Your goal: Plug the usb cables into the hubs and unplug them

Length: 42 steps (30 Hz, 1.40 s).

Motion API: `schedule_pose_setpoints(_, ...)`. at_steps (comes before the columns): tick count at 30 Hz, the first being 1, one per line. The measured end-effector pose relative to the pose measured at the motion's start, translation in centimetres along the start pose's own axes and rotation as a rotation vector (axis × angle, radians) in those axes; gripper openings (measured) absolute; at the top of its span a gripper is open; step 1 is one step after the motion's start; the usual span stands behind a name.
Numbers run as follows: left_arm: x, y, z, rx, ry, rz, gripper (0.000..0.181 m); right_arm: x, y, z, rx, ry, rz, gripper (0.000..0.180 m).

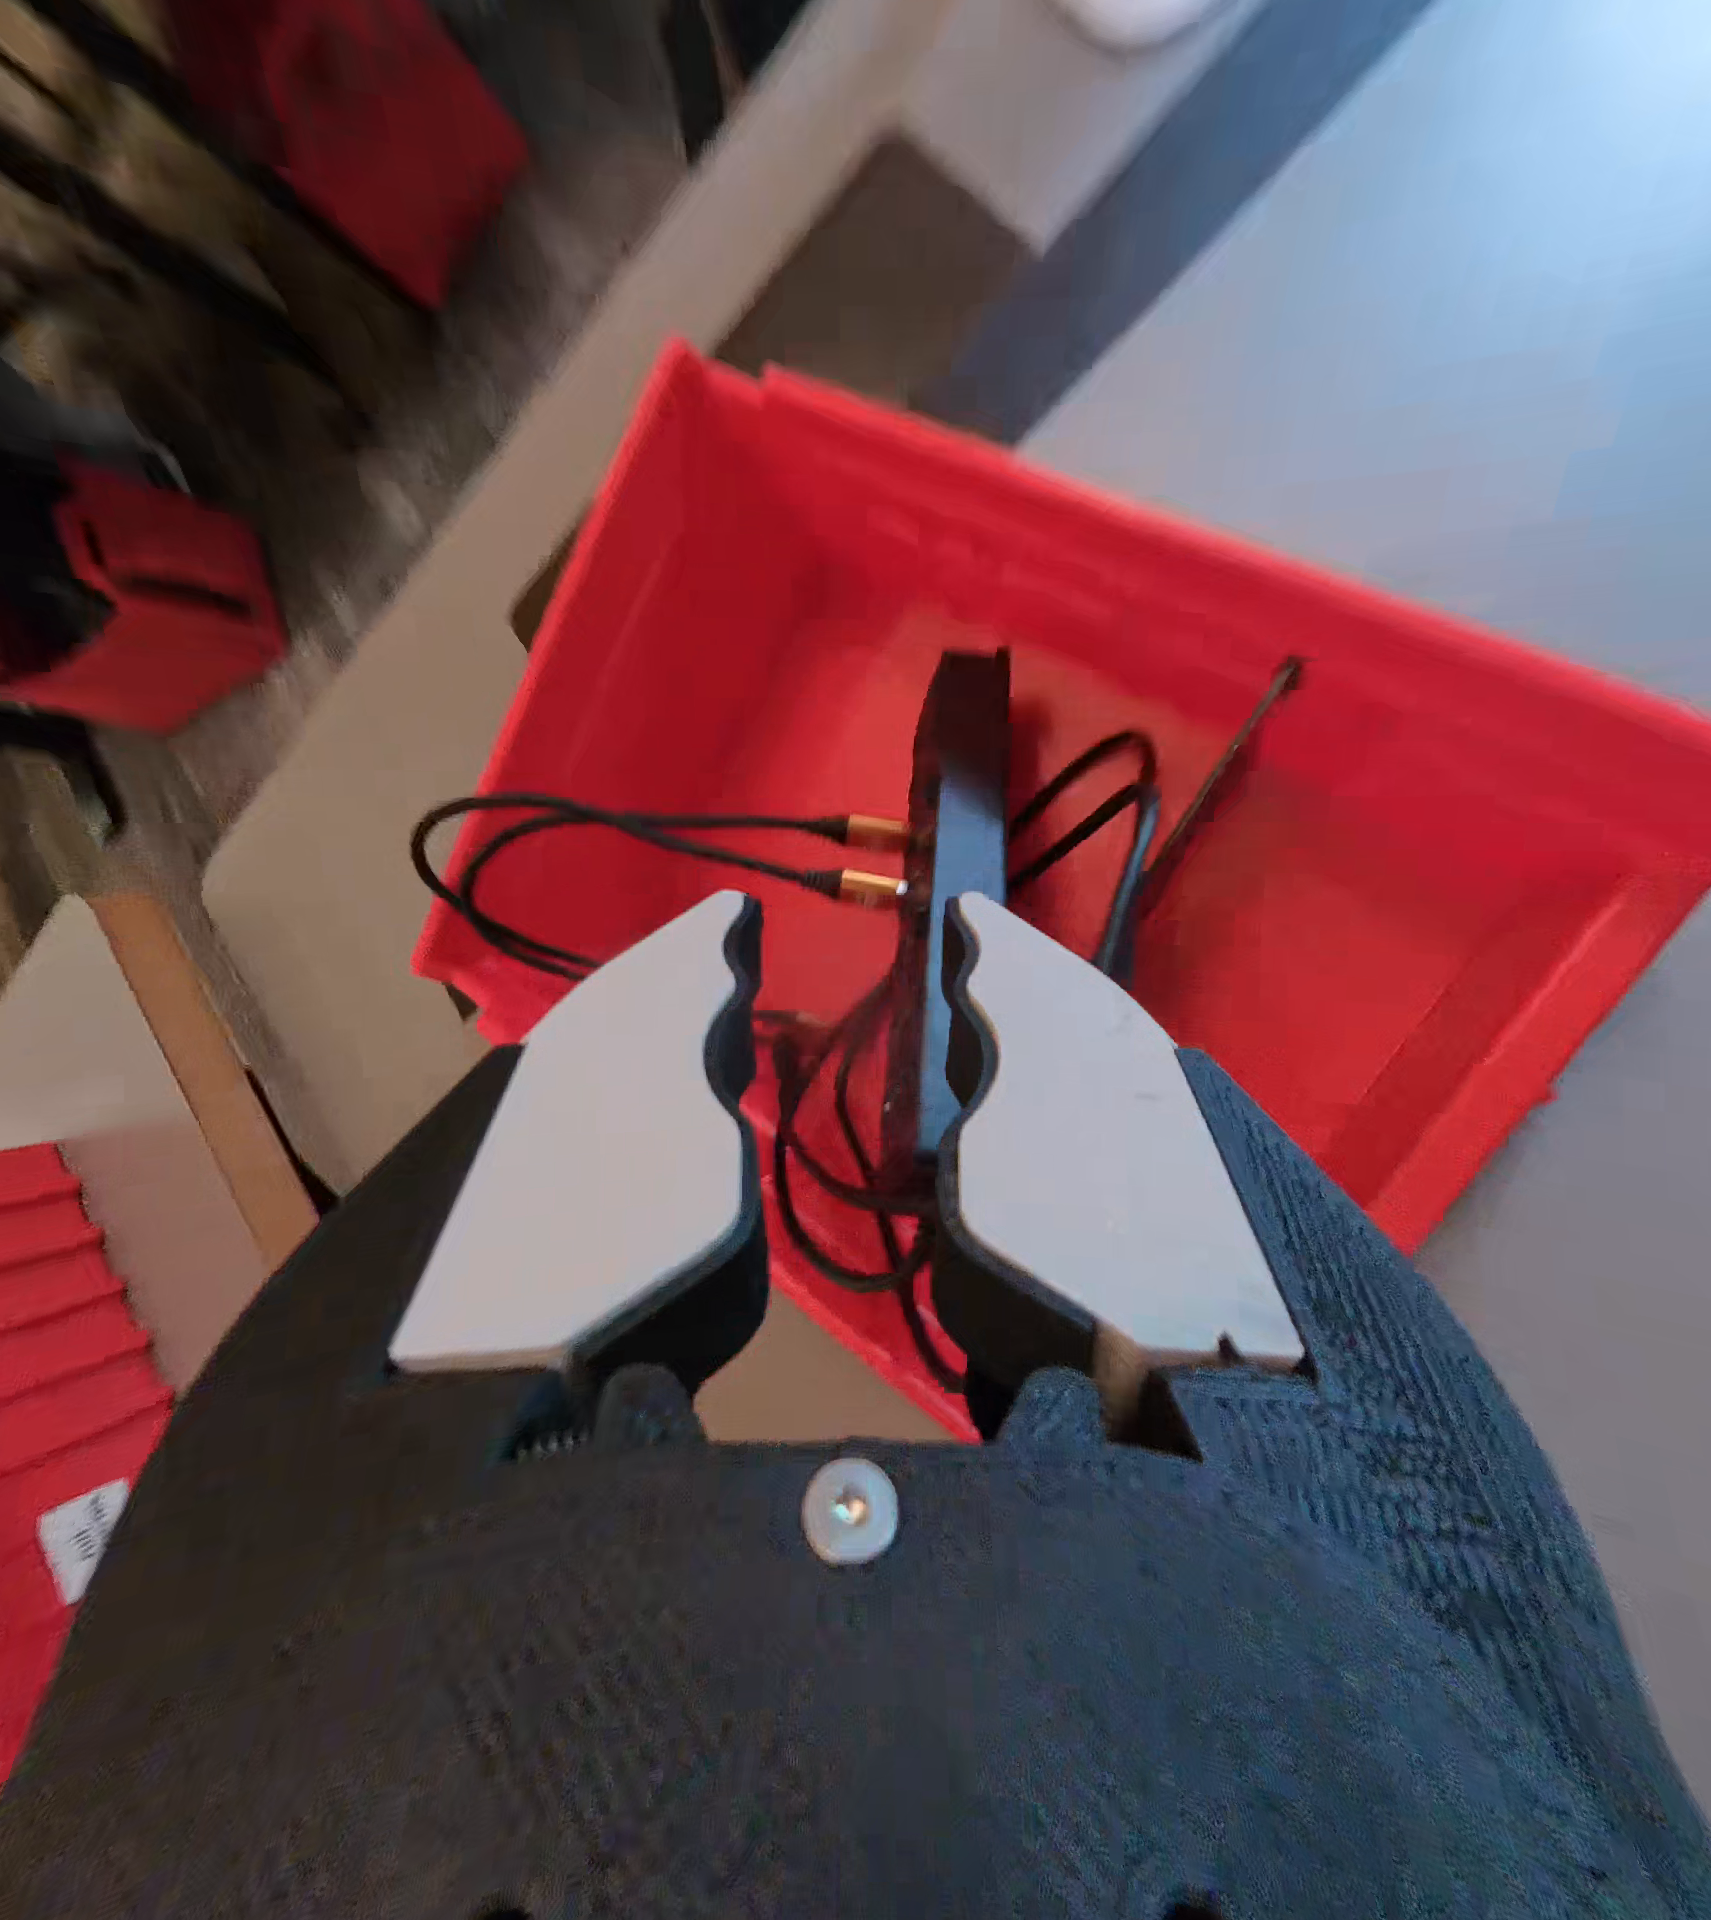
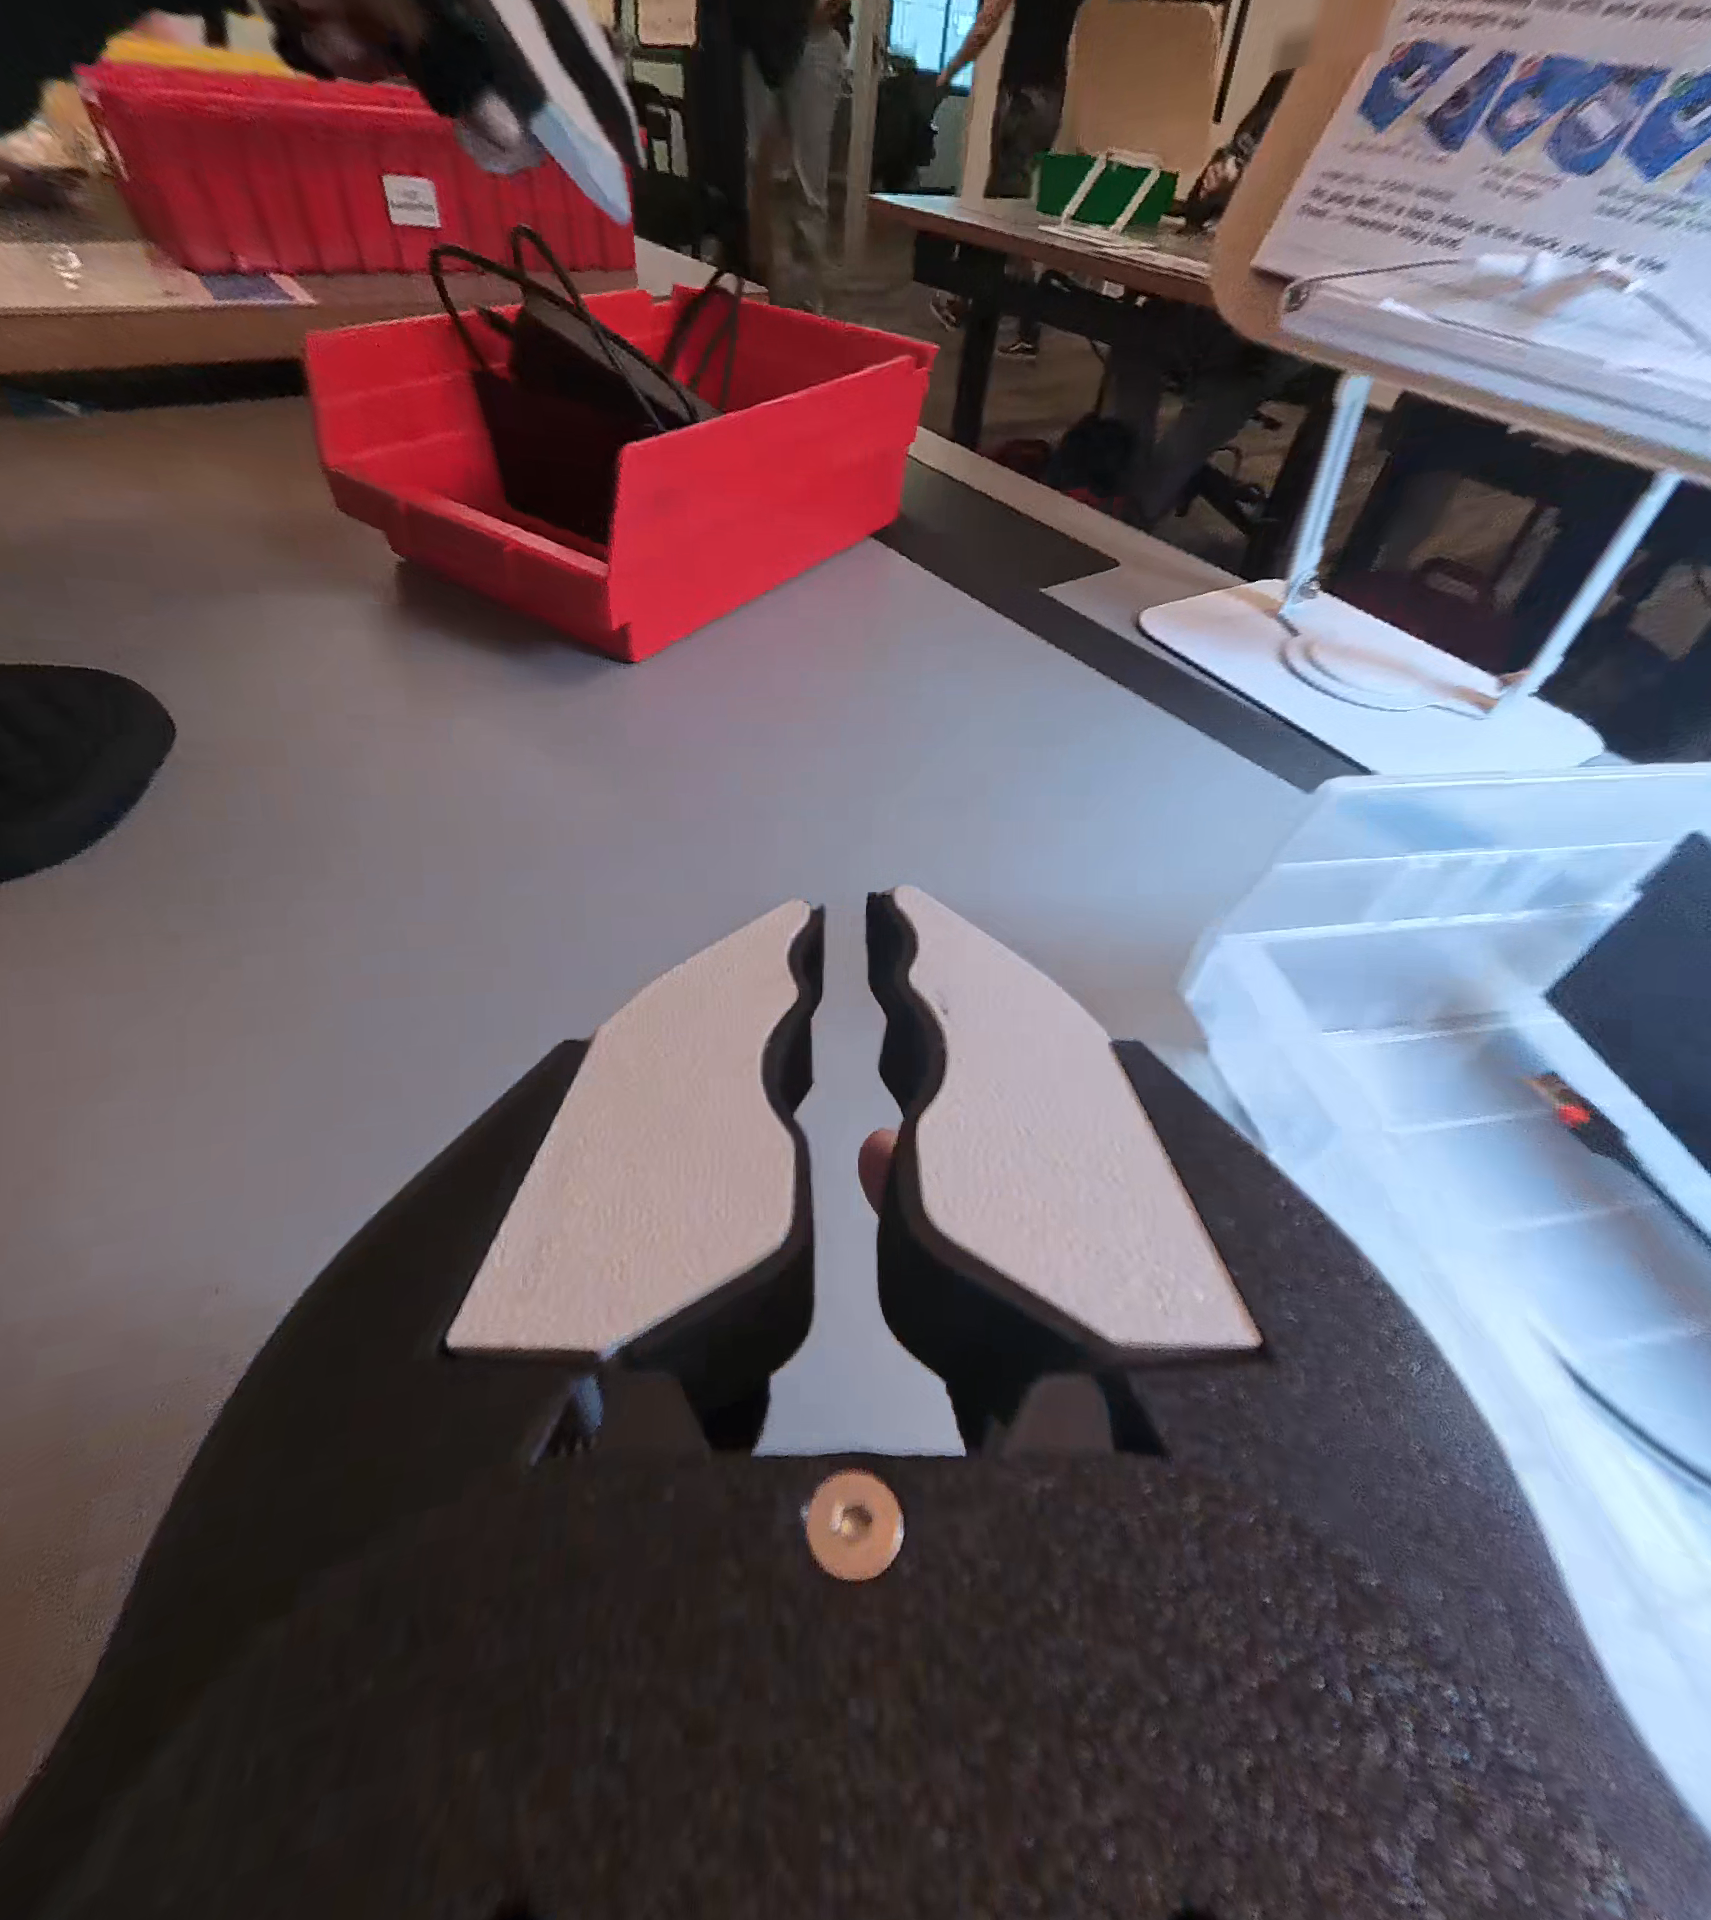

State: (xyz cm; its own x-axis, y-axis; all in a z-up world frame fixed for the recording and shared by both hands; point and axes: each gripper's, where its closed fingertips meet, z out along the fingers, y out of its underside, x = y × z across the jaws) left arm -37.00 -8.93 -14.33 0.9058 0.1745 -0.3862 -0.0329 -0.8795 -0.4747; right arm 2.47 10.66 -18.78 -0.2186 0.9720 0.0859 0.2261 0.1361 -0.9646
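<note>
Grey and broad, the surface (image 2: pixel 539 831) in front of you carries a red bin (image 2: pixel 768 499) near its far edge, and other tables and red crates stand blurred in the room behind it.

Your left claw (image 1: pixel 849 914) hangs above that red bin (image 1: pixel 1350 935), looking down into it. Its fingers (image 1: pixel 622 1122) stand apart with a clear gap between them and grip nothing. Inside the bin a black hub (image 1: pixel 965 831) stands on its edge, running away from you. Two usb cables (image 1: pixel 622 831) with gold-coloured plugs (image 1: pixel 872 857) meet its left face; you cannot tell from this angle whether they are fully seated. Their black leads loop out over the bin's left wall and back, and more cable lies tangled at the bin's near end below your fingers.

Your right claw (image 2: pixel 846 909) sits low over the bare surface, well apart from the bin. Its fingers (image 2: pixel 664 1143) are nearly together, with only a narrow slit between them, and hold nothing. To its right lies a clear plastic box (image 2: pixel 1402 987) with a black item inside. A white stand (image 2: pixel 1350 665) holding a printed sheet rises beyond it. Your left claw (image 2: pixel 560 135) shows at upper left, above the bin.
</note>
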Motion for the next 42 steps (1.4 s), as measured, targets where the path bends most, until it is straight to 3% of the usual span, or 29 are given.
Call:
schedule_pose_setpoints(6,1.8,3.3,5.7,-0.386,0.203,0.045,0.042,-0.7,2.1,1.4,0.000,-0.014,0.051,0.010)
schedule_pose_setpoints(11,3.3,5.7,7.9,-0.584,0.244,0.102,0.040,-0.6,2.7,1.2,-0.006,-0.020,0.054,0.010)
schedule_pose_setpoints(18,2.4,6.2,8.4,-0.631,0.212,0.129,0.027,-1.8,3.7,1.5,-0.050,-0.064,0.038,0.012)
schedule_pose_setpoints(24,-1.0,2.8,5.4,-0.476,-0.033,0.317,0.026,-2.0,4.0,1.6,-0.064,-0.067,0.013,0.013)
schedule_pose_setpoints(31,-2.7,-5.3,-4.8,-0.041,-0.522,0.623,0.025,-1.9,3.3,1.8,-0.037,-0.064,0.018,0.014)
schedule_pose_setpoints(36,3.0,-9.1,-10.7,0.244,-0.752,0.827,0.025,-2.0,-1.2,2.4,0.040,-0.071,0.030,0.028)
schedule_pose_setpoints(42,14.2,-12.0,-12.6,0.446,-0.842,1.122,0.025,-2.7,-9.7,2.6,0.114,-0.062,-0.050,0.059)
